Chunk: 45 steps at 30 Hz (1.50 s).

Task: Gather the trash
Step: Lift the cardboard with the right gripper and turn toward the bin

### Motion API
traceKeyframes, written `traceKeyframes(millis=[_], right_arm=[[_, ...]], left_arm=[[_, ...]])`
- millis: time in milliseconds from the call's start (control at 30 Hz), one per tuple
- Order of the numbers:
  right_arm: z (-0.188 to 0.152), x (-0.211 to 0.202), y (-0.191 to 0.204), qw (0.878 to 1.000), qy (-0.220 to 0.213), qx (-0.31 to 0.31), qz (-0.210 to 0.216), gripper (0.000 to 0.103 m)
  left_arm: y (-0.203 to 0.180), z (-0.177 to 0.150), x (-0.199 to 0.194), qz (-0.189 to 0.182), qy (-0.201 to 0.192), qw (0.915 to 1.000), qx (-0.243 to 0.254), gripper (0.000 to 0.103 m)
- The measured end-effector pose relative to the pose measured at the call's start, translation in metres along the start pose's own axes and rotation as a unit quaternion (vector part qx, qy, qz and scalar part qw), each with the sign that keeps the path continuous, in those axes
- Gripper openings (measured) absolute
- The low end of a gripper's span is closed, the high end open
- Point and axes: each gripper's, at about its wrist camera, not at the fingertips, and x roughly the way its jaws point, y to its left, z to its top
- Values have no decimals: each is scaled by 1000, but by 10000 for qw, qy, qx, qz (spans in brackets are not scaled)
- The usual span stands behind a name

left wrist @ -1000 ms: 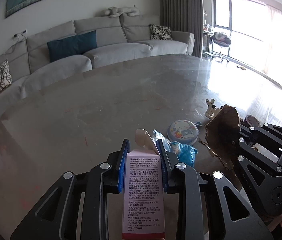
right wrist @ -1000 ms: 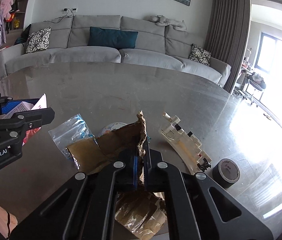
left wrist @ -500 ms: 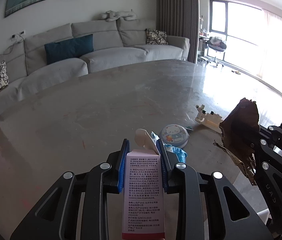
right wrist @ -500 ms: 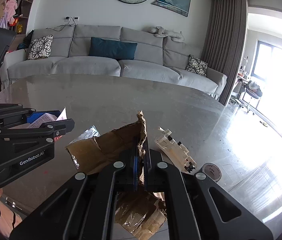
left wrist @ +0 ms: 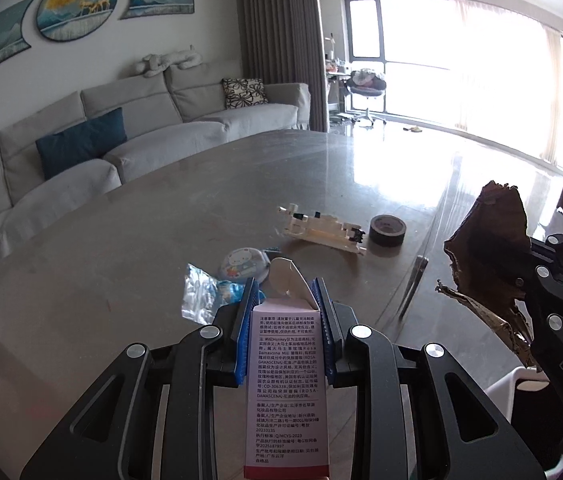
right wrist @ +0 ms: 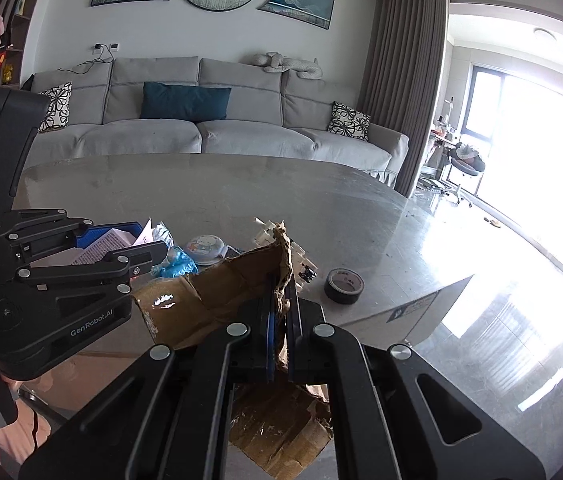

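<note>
Both claws had lifted back from the table [left wrist: 129, 240], the left claw [left wrist: 286, 316] pinching the pink carton [left wrist: 286, 380] and the right claw [right wrist: 279, 320] the torn cardboard [right wrist: 217, 300], so both seemed bound for disposal.

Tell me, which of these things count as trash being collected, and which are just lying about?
Being collected: pink carton in the left tongs; torn cardboard in the right tongs.

Lying about: tape roll, round cartoon tin, white plastic piece, clear bag.

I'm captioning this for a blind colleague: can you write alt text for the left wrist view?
The left tool grips a small pink-and-white printed carton above a large glossy table. On the table lie a clear plastic bag, a round cartoon tin, a white plastic piece and a tape roll; at right, the right tool holds torn brown cardboard.
</note>
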Motion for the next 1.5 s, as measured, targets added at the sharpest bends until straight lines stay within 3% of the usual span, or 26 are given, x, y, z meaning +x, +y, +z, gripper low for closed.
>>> traceKeyframes(millis=[400, 900, 1233, 1500], right_arm=[[-69, -58, -53, 9946, 334, 660, -733, 5], [-137, -138, -117, 9755, 434, 1432, -1611, 5], [-166, -165, -135, 9631, 559, 1664, -2041, 5], [-174, -166, -141, 9583, 596, 1770, -2164, 4]], left_arm=[[-100, -22, -24, -853, 121, 9939, 686, 29], [-228, -38, -60, -1806, 177, 9747, 1303, 29], [-282, -63, -63, -2370, 515, 9576, 1555, 29], [-305, -79, -55, -2475, 839, 9476, 1840, 30]])
